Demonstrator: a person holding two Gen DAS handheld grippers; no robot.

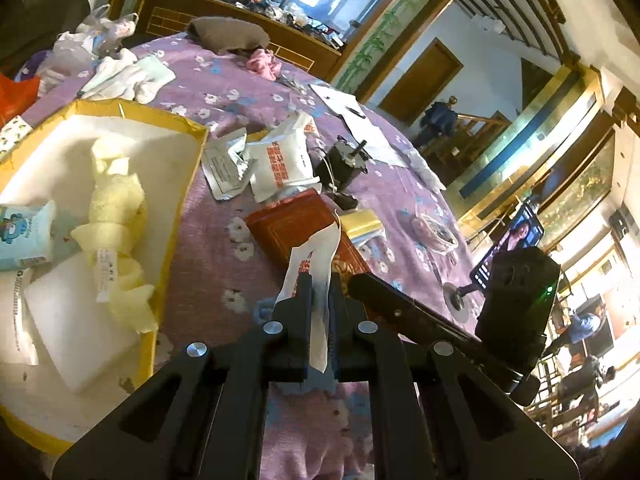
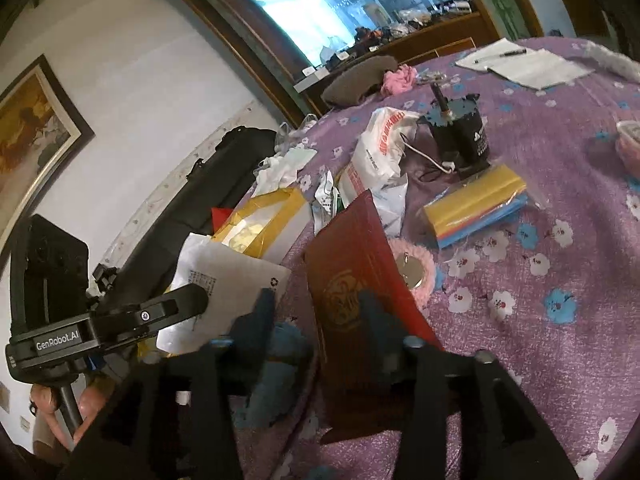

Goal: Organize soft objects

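A left gripper [image 1: 319, 292] clamps its jaws on a white plastic packet [image 1: 310, 268] printed in orange, lifting it above a round tabletop [image 1: 224, 92] draped in purple floral cloth. To its left sits a yellow-rimmed box [image 1: 182, 184] holding white foam blocks, a pale yellow foam wrap [image 1: 116, 220] and a blue tissue pack [image 1: 24, 236]. A dark red booklet [image 1: 288, 228] lies just beyond the packet. The right gripper [image 2: 318, 312] has its jaws apart, having just opened; the red booklet stands tilted between them, close against the right-hand finger [image 2: 374, 316], though whether the finger presses on it cannot be told. Farther back lie a second white orange-printed bag [image 2: 378, 148], a black motor [image 2: 460, 132] and a yellow roll [image 2: 476, 196]
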